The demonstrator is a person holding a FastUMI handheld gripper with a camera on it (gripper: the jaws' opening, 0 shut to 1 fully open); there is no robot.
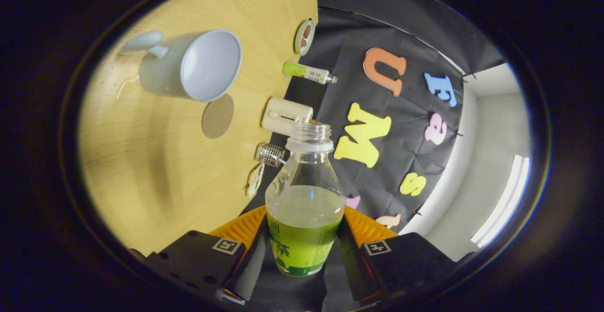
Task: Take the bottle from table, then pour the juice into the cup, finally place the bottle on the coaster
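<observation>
Gripper view: at ten o'clock from the bottle we saw the cup [191, 64], the coaster [218, 116] just below it on the table [141, 170]. Our gripper [302, 250] clamped the uncapped bottle [305, 208] between both fingers.

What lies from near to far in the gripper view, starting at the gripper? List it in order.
gripper, shut on the bottle → coaster → cup
</observation>
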